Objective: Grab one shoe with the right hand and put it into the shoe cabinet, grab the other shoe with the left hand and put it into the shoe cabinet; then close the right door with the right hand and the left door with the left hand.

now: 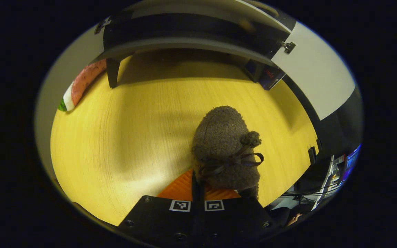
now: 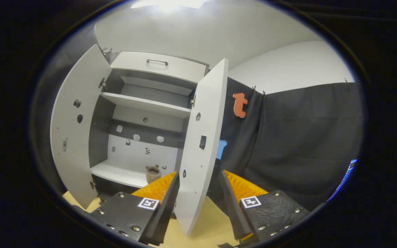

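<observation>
— How many shoes can you count from where you stand?

— Two. One fuzzy brown slipper (image 1: 225,148) with a dark bow sits in the left gripper (image 1: 198,193), toe pointing away over the yellow wood floor (image 1: 122,137). The fingers are drawn nearly together on its heel end, one on each side as far as I can make out (the slipper's own bulk hides the tips).

— And the second one?

— Already inside the shoe cabinet (image 2: 146,103). A small brown shoe (image 2: 153,174) stands on the bottom shelf (image 2: 115,174), towards its right end, opening facing up.

— Doors?

— Two, both swung wide. The left door (image 2: 71,127) leans out to the left; the right door (image 2: 202,144) stands edge-on, and its lower edge hangs right between the two fingers of the right gripper (image 2: 196,199). Those fingers are spread well apart, one on each side of the panel; neither looks pressed against it, so it has hold of nothing.

— Shelves?

— I count two, the bottom one and one higher up (image 2: 146,105), plus one drawer (image 2: 159,67) on top with a single bar handle.

— Anything else down by the left gripper?

— The dark underside of the cabinet (image 1: 184,34) with two feet showing, one hinge (image 1: 288,46) on a white door panel (image 1: 314,72), and a reddish, white and green thing (image 1: 79,86) at the floor's left edge. I cannot tell what that is.
</observation>
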A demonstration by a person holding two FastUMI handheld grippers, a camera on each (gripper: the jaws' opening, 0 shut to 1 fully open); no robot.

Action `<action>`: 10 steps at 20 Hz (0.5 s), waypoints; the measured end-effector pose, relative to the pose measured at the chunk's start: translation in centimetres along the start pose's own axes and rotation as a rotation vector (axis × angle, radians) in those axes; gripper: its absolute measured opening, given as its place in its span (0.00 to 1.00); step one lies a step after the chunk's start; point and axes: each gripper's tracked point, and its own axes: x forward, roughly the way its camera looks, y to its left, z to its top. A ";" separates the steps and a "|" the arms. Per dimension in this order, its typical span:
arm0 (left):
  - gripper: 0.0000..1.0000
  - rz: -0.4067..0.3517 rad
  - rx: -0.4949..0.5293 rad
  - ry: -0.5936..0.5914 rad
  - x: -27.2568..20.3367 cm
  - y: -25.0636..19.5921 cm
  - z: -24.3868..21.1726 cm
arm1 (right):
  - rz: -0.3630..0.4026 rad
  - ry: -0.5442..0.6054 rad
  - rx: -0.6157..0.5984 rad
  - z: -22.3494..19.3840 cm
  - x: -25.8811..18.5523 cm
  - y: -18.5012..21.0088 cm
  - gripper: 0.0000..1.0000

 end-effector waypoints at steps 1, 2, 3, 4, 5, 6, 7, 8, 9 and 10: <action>0.01 -0.007 0.004 -0.025 -0.9 -0.3 1.2 | -0.001 0.001 0.003 0.0 -0.1 -0.1 0.69; 0.01 -0.009 0.011 -0.056 -1.7 -0.6 2.6 | 0.000 0.002 0.007 -0.1 -0.1 -0.2 0.70; 0.01 -0.012 0.016 -0.089 -2.5 -1.1 4.2 | 0.001 0.001 0.011 -0.2 -0.2 -0.3 0.70; 0.01 -0.019 0.016 -0.124 -3.4 -1.5 5.7 | 0.003 0.000 0.014 -0.1 -0.4 -0.4 0.70; 0.01 -0.028 0.013 -0.160 -4.2 -2.0 7.6 | 0.006 -0.002 0.018 -0.1 -0.4 -0.3 0.70; 0.01 -0.037 0.008 -0.200 -5.0 -2.6 9.3 | 0.010 -0.005 0.021 -0.1 -0.4 -0.2 0.72; 0.01 -0.044 0.006 -0.239 -6.0 -2.8 10.8 | 0.012 -0.008 0.023 0.0 -0.5 -0.3 0.72; 0.01 -0.049 0.005 -0.277 -7.1 -2.9 12.4 | 0.013 -0.010 0.026 0.0 -0.4 -0.3 0.72; 0.01 -0.057 0.005 -0.315 -8.2 -3.2 14.2 | 0.014 -0.011 0.029 0.0 -0.5 -0.4 0.72; 0.01 -0.065 0.002 -0.350 -9.1 -3.6 15.8 | 0.014 -0.010 0.033 -0.1 -0.5 -0.5 0.70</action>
